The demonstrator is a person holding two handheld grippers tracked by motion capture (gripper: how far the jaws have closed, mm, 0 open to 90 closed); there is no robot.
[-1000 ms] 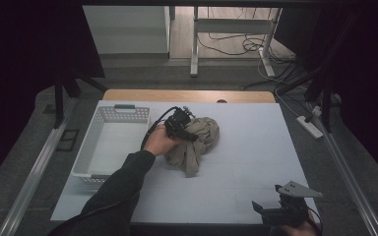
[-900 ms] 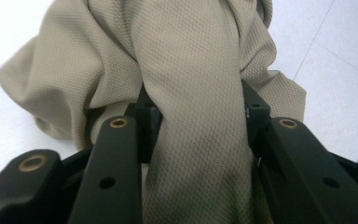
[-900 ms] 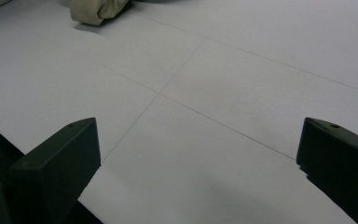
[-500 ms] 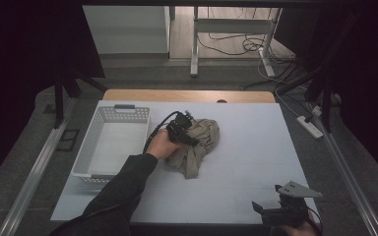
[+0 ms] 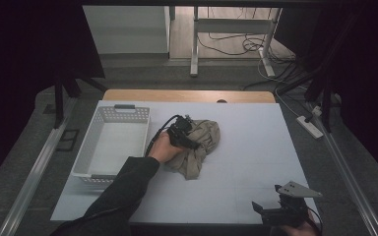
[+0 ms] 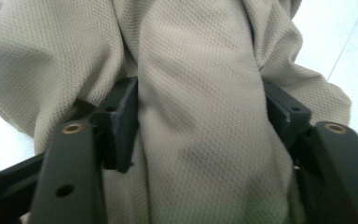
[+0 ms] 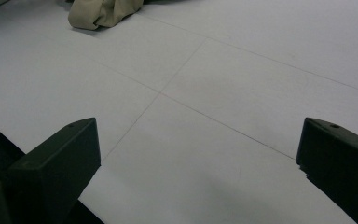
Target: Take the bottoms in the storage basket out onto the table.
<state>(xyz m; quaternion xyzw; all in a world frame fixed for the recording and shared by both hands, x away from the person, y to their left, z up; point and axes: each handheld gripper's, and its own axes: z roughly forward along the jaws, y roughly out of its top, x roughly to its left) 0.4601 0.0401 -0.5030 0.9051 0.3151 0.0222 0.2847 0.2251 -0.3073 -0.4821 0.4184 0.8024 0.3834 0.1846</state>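
While left gripper (image 6: 200,135) pinches cloth (image 6: 200,70), basket (image 5: 109,147) sits beside.

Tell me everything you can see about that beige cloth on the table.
The beige cloth is a crumpled, soft-looking garment or rag of fine knit, mesh-like fabric, bunched in folds rather than spread flat. It lies near the middle of the white table, just right of the white basket and outside it. The left tongs straddle a thick fold of it, the fabric bulging between their jaws.
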